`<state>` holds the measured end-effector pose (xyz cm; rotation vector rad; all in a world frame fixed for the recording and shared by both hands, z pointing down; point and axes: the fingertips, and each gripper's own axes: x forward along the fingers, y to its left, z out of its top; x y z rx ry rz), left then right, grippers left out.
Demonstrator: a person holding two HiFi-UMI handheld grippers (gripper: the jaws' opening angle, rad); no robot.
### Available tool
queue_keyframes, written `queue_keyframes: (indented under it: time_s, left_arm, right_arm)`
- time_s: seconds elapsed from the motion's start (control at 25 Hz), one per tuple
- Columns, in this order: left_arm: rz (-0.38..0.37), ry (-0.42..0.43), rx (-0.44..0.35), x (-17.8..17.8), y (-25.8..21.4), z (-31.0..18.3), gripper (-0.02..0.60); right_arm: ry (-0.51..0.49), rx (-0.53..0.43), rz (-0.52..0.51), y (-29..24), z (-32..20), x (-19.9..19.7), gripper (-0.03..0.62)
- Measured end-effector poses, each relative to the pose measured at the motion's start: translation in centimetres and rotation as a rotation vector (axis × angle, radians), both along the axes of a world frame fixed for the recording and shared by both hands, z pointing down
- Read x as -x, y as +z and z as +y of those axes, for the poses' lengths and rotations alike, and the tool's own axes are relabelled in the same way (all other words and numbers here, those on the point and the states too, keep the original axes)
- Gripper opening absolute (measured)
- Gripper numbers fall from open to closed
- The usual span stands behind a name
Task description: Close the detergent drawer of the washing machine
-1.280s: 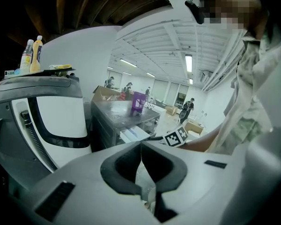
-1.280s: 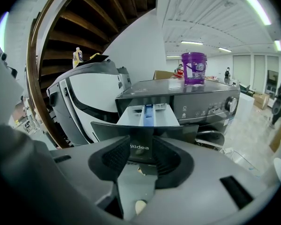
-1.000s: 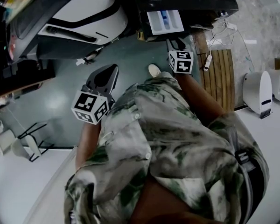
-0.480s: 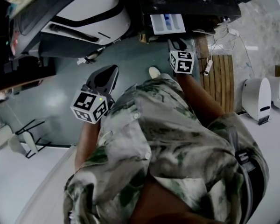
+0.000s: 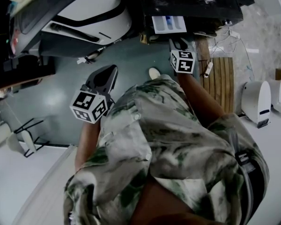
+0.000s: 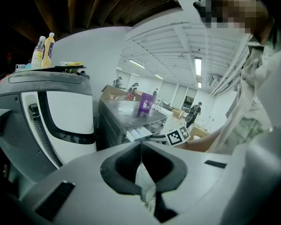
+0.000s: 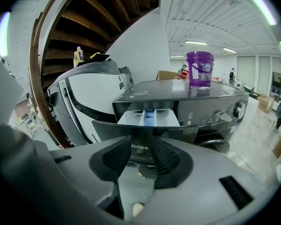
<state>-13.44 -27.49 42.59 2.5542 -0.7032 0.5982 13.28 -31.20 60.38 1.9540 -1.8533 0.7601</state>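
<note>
The dark washing machine (image 5: 196, 3) stands at the top of the head view, its white detergent drawer (image 5: 168, 24) pulled out. In the right gripper view the drawer (image 7: 150, 117) and its dark front panel with a logo sit straight ahead. My right gripper (image 5: 178, 43) hovers just before that panel. Its jaws (image 7: 141, 146) are open and have just been closing a little; the panel shows through the gap, and the pads do not press on it. My left gripper (image 5: 111, 71) hangs lower left, away from the machine, its jaws (image 6: 140, 144) shut on nothing.
A large white and black appliance (image 5: 84, 13) stands left of the washing machine, bottles (image 7: 78, 56) on top. A purple bucket (image 7: 199, 68) sits on the washing machine. To the right lie a wooden slatted board (image 5: 220, 78) and white devices (image 5: 257, 97). The person's shoe (image 5: 154, 72) is on the floor.
Hardly anything differs: the head view has shifted slightly, both grippers stay where they were, and the drawer is still pulled out.
</note>
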Motion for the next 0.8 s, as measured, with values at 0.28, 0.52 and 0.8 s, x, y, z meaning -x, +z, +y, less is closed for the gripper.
queue_keyframes:
  time_s: [0.28,0.52,0.8]
  left_arm:
    - [-0.006,-0.019,0.016,-0.1,0.4,-0.6,0.028]
    - [-0.007,-0.025,0.021,-0.4,0.5,-0.9,0.028]
    - [-0.015,-0.033,0.034,-0.5,0.9,-1.1,0.028]
  right_arm:
    - [-0.007,0.0,0.003,0.1,-0.5,-0.2,0.153]
    - [-0.017,-0.001,0.007,0.1,-1.0,-0.2,0.153]
    - [-0.027,-0.004,0.012,0.2,-1.4,-0.4,0.153]
